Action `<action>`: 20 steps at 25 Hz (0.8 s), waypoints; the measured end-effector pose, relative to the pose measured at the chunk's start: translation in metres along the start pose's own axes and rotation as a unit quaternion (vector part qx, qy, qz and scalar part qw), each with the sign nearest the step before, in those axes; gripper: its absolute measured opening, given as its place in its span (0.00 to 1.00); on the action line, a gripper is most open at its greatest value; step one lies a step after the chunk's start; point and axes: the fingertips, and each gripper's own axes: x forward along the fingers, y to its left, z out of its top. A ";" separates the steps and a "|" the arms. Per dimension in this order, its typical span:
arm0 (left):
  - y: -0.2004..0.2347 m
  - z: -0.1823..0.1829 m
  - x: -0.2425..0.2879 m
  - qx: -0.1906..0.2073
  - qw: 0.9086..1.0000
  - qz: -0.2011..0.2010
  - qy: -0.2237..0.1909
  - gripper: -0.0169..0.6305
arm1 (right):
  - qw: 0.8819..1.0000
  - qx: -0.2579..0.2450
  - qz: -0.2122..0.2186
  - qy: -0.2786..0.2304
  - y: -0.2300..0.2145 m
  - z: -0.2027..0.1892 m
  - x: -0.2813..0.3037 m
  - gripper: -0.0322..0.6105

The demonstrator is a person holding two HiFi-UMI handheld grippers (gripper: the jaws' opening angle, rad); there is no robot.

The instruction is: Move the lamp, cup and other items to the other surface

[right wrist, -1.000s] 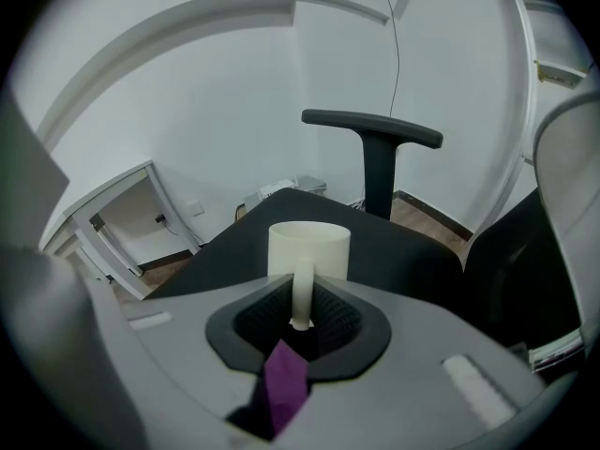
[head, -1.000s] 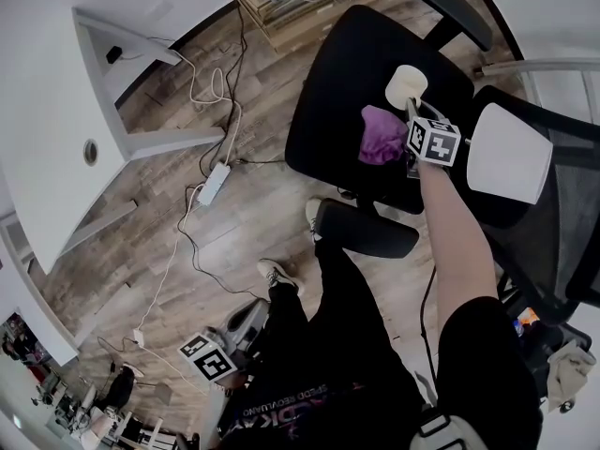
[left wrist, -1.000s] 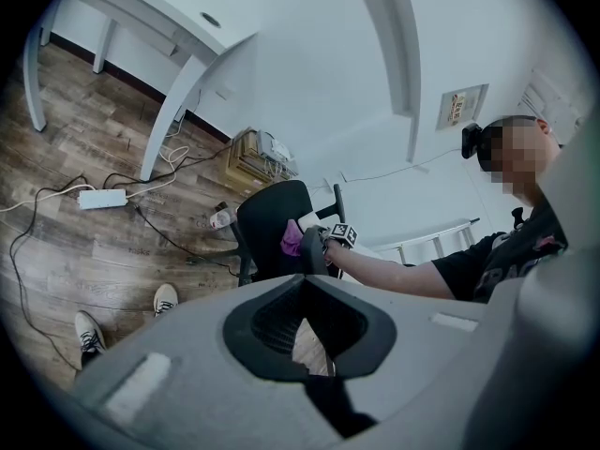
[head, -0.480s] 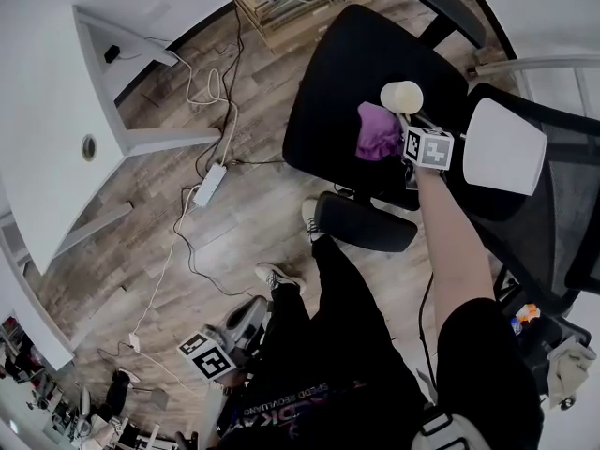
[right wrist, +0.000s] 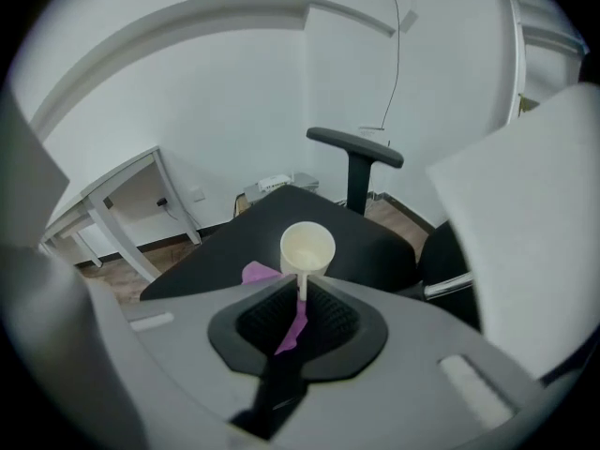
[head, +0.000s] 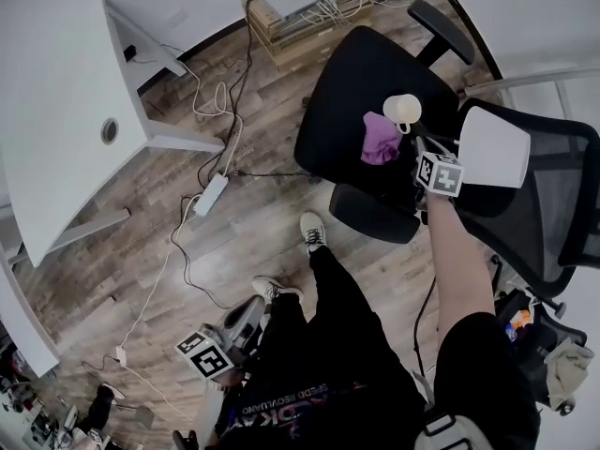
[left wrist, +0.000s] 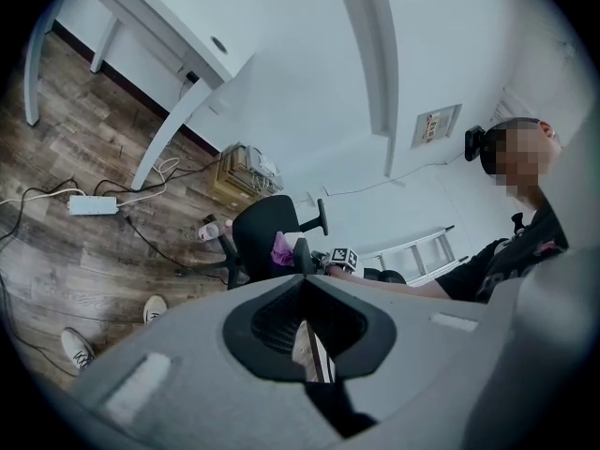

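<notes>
Right fingers just closed, pinching cup handle

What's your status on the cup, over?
Right gripper: jaws just closed on cup handle. Left gripper: shut, empty. Cloth beside cup, lamp close by.

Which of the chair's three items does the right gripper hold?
The cream cup: the right gripper just closed on its handle; purple cloth and white lamp untouched.

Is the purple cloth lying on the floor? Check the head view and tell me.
No, the purple cloth lies on the black chair seat, well above the wooden floor.
</notes>
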 end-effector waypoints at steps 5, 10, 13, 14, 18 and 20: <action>-0.002 0.012 -0.037 0.008 0.999 -0.024 -0.027 0.02 | 0.999 -0.017 -0.030 -0.041 0.006 0.022 -0.057 0.06; 0.000 0.022 -0.078 0.019 0.997 -0.044 -0.061 0.02 | 0.995 0.012 -0.033 -0.091 0.013 0.041 -0.118 0.06; -0.001 0.027 -0.103 0.030 0.995 -0.054 -0.082 0.02 | 0.993 0.012 -0.009 -0.119 0.041 0.050 -0.154 0.06; -0.002 0.029 -0.111 0.034 0.994 -0.058 -0.089 0.02 | 0.992 0.005 0.005 -0.124 0.057 0.051 -0.163 0.06; -0.006 0.035 -0.141 0.053 0.989 -0.066 -0.118 0.02 | 0.986 -0.028 0.093 -0.137 0.147 0.053 -0.193 0.06; -0.011 0.034 -0.151 0.064 0.987 -0.071 -0.128 0.02 | 0.978 -0.043 0.150 -0.141 0.201 0.049 -0.210 0.06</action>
